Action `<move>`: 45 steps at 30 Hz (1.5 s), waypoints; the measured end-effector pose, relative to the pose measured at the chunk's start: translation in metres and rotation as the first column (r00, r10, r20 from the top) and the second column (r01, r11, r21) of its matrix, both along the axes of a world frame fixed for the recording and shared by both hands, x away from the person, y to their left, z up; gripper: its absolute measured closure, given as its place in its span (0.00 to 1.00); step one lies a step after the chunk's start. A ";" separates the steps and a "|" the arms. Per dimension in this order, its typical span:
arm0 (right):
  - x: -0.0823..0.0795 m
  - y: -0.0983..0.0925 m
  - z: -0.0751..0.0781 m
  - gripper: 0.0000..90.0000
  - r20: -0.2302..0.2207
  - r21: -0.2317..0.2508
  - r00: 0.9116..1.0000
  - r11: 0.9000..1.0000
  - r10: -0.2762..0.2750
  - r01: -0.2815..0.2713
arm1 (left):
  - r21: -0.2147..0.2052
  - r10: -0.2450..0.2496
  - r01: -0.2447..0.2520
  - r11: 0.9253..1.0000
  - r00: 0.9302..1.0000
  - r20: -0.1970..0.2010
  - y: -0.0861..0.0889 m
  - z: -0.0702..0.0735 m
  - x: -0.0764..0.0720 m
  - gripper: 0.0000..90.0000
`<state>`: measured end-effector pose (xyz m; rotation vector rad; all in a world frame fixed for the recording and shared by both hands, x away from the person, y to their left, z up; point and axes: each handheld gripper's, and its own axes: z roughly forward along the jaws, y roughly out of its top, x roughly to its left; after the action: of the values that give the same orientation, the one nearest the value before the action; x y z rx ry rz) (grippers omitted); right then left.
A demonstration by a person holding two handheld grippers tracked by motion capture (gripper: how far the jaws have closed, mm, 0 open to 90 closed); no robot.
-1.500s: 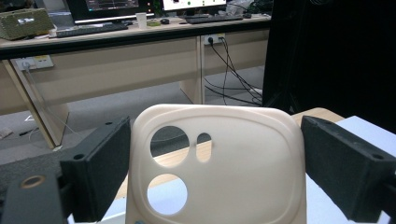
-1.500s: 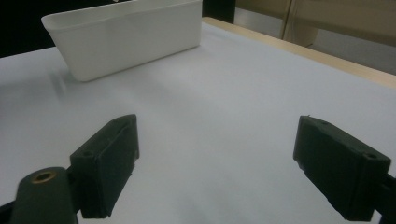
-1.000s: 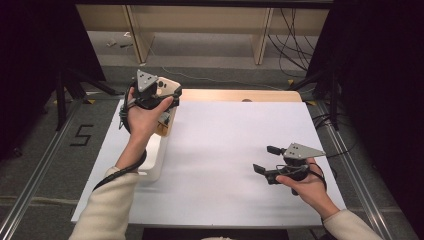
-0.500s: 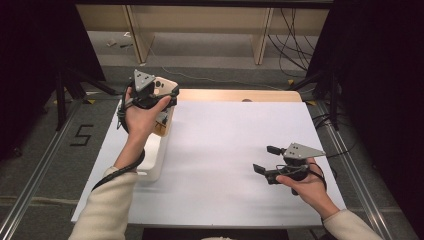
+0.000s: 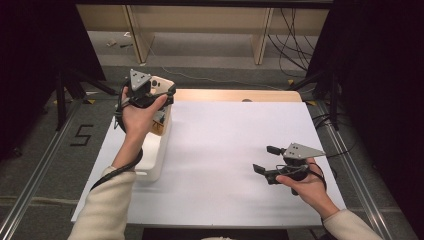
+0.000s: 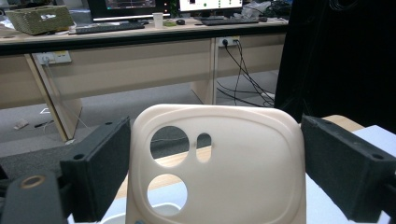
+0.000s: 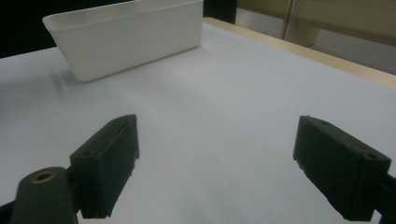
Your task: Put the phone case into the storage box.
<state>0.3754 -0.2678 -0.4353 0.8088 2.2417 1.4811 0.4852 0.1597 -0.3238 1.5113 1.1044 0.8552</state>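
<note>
- A white sheet covers the table [image 5: 235, 165], with a strip of bare wood showing along its far edge; beyond it lie a grey floor, pale desk legs and loose cables.
- In the left claw view, a long desk in the background carries monitors, keyboards, a cup and a woven basket.
- The left claw [image 5: 159, 95] is raised over the far left part of the table, above the far end of a white tub [image 5: 155, 150].
- It pinches a cream phone case [image 6: 215, 163] by its two long sides; the black pads meet the case's edges on either side.
- The case stands upright between the pads, its camera cutouts to the left in the left claw view, and it is clear of the table.
- In the high view the phone case [image 5: 161, 86] shows just past the left hand [image 5: 137, 112], over the tub.
- The tub sits along the left edge of the sheet; the right claw view shows the tub [image 7: 126, 37] as a long, straight-walled container, well apart from that claw.
- The right claw [image 5: 267, 161] hangs low over the near right part of the sheet, held by the right hand [image 5: 305, 182], pointing toward the left.
- Its jaws are spread wide with only bare white sheet between them.
</note>
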 end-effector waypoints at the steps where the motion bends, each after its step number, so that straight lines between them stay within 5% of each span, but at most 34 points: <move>1: 0.000 0.000 0.000 0.17 0.000 0.000 1.000 1.000 0.000 0.000 | 0.000 0.002 -0.002 1.000 1.000 -0.001 0.000 0.000 0.000 0.12; 45: 0.000 0.000 0.000 0.17 0.000 -0.001 1.000 1.000 0.001 -0.001 | -0.014 0.068 -0.068 0.998 0.998 -0.013 0.016 -0.008 0.006 0.12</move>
<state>0.3755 -0.2676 -0.4354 0.8072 2.2429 1.4810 0.4912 0.1754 -0.3314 1.4757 1.1743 0.8838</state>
